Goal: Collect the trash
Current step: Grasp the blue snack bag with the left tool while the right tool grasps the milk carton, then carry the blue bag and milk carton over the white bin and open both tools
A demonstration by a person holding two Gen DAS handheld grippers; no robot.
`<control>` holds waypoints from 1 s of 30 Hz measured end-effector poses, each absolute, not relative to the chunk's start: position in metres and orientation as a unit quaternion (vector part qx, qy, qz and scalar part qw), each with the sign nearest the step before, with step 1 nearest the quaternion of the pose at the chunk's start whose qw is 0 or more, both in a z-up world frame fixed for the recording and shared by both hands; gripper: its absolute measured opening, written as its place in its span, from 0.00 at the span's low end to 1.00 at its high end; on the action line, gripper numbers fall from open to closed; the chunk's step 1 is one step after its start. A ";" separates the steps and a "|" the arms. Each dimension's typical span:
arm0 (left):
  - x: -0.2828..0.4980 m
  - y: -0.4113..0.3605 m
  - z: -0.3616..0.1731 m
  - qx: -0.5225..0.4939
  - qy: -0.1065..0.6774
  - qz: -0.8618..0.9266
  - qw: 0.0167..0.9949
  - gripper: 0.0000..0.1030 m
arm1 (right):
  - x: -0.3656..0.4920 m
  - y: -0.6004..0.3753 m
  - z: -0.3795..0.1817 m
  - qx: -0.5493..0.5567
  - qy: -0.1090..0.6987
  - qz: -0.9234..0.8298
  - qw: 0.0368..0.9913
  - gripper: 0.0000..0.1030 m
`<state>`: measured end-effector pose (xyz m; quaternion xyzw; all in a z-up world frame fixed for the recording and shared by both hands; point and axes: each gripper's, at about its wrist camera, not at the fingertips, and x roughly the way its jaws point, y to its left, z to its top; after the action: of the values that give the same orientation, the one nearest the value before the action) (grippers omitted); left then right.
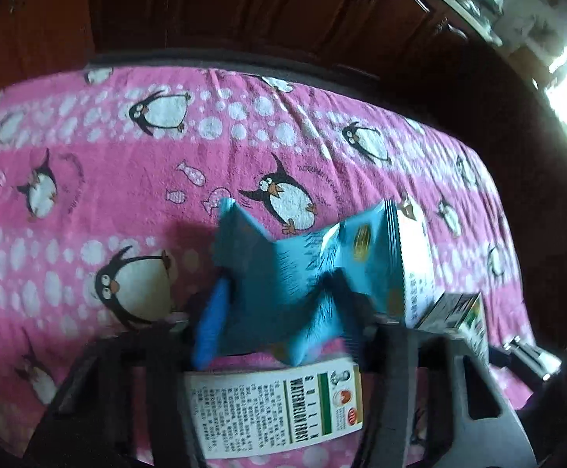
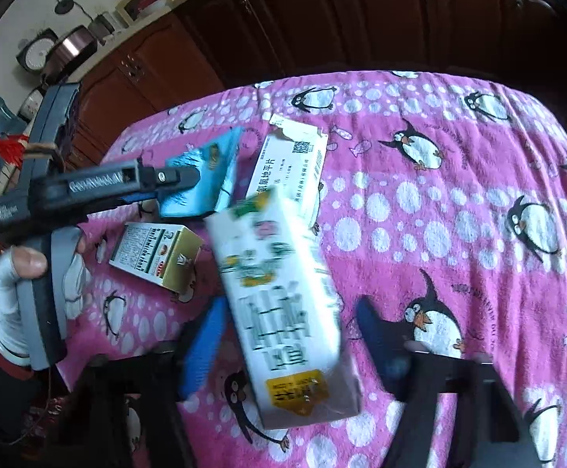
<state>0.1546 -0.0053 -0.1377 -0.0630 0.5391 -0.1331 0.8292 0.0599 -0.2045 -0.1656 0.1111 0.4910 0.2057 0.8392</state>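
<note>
left jaws (image 1: 279, 308) — on blue packet (image 1: 283, 273)

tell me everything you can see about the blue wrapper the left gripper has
The blue wrapper is a thin, glossy packet, light blue with dark printed markings and a yellow-green round logo near one end. It is creased into zigzag folds and looks empty. The left gripper pinches it between its fingers, lifted above the pink penguin cloth. From the right wrist view it hangs near a torn white box; whether they touch is unclear.
</note>
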 end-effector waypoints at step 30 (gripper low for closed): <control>0.092 -0.060 -0.061 -0.038 0.469 -0.203 0.858 0.18 | 0.008 -0.268 -0.104 0.138 0.412 0.193 0.880 0.55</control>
<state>0.0921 -0.0601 -0.0606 -0.0375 0.4694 -0.2034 0.8584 0.0083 -0.2679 -0.1041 0.1379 0.4116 0.1932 0.8799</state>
